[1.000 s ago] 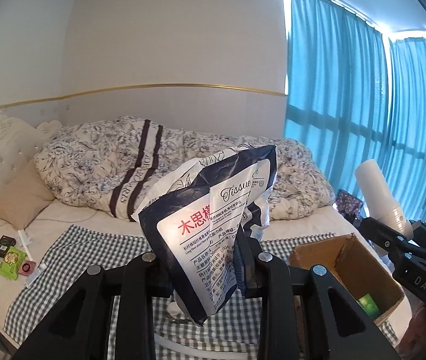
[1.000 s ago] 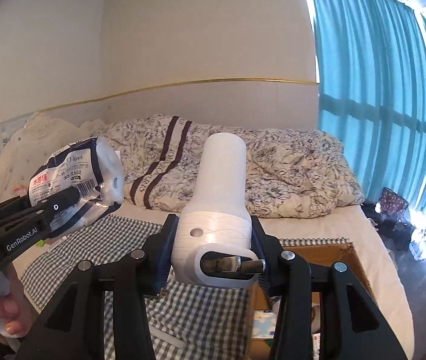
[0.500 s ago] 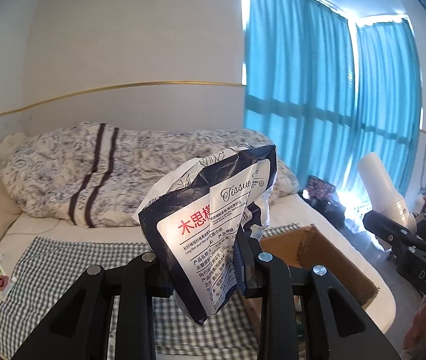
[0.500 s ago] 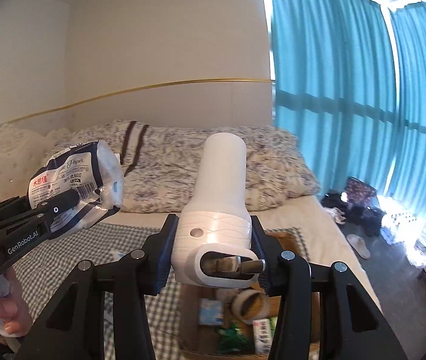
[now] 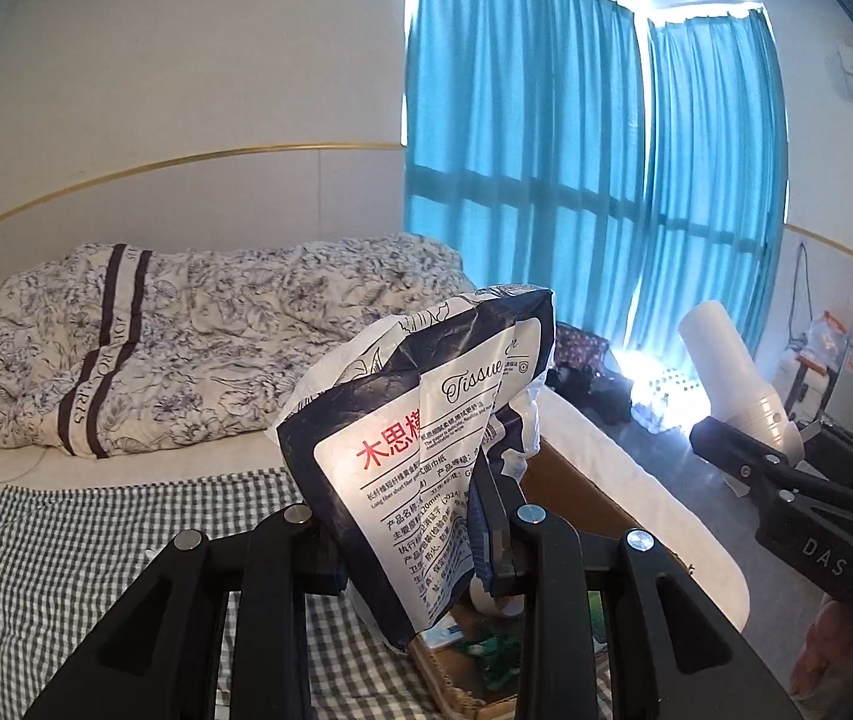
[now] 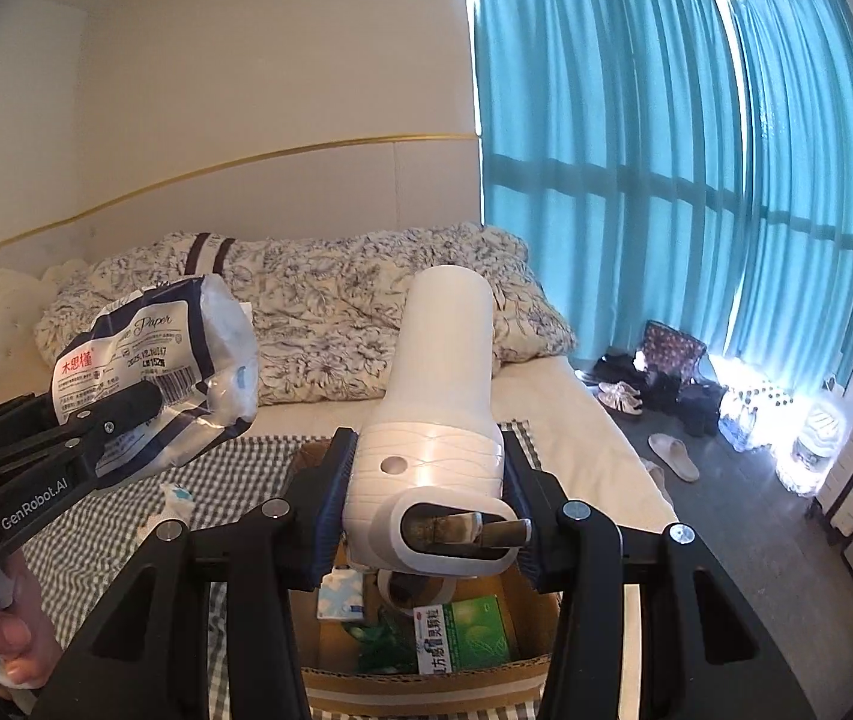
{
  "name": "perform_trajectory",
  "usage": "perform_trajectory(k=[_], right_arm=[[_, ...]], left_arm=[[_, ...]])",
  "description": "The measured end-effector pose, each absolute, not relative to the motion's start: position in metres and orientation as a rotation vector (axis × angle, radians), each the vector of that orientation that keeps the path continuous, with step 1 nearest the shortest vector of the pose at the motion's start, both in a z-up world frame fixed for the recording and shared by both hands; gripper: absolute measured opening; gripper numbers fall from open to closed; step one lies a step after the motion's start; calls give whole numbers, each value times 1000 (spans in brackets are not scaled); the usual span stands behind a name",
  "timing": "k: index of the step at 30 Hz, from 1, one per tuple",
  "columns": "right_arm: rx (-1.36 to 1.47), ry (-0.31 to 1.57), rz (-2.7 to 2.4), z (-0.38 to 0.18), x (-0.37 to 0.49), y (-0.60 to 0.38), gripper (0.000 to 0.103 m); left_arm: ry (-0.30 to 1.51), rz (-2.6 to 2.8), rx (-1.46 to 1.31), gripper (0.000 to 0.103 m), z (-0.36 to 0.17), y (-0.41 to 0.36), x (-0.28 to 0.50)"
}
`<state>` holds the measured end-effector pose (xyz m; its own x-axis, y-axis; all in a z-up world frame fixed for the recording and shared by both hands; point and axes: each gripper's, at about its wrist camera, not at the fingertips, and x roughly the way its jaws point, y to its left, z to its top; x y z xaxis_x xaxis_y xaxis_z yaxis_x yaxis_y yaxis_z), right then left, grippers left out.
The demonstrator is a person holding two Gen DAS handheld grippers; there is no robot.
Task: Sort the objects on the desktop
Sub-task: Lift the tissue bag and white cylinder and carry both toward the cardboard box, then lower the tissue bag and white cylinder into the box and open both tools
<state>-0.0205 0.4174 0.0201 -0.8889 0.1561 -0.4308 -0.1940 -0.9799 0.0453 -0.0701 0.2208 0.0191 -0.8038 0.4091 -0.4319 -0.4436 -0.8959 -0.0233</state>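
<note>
In the left wrist view, the left gripper is seen at the bottom centre, its jaws clamped on a crumpled tissue pack that rises up the middle of the frame. At the right edge, the right gripper is held level with a white bottle between its jaws. Below the pack, part of a cardboard box is visible on a checked cloth spread over a bed. A floral duvet is bunched at centre left, and blue curtains fill the upper right.

In the right wrist view, the right gripper is closed on the bottle, which stands upright at centre, directly above the open box. Inside the box, a green carton and a small blue packet are seen. At the left, the left gripper is held by a hand in the lower left corner, with the tissue pack pinched in it. A slipper lies on the dark floor at the right.
</note>
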Motion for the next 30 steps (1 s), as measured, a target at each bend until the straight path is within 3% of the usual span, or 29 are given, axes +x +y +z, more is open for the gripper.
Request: perform_trajectory(k=[13,30], right_arm=[[-853,167,2838,-36,-42,441,46],[-1209,197,2735,-128,-90,474,46]], left_arm=[[129,2555,-752,30,-19,254,-95],[240,2433,-1057,30,-110,312,-140]])
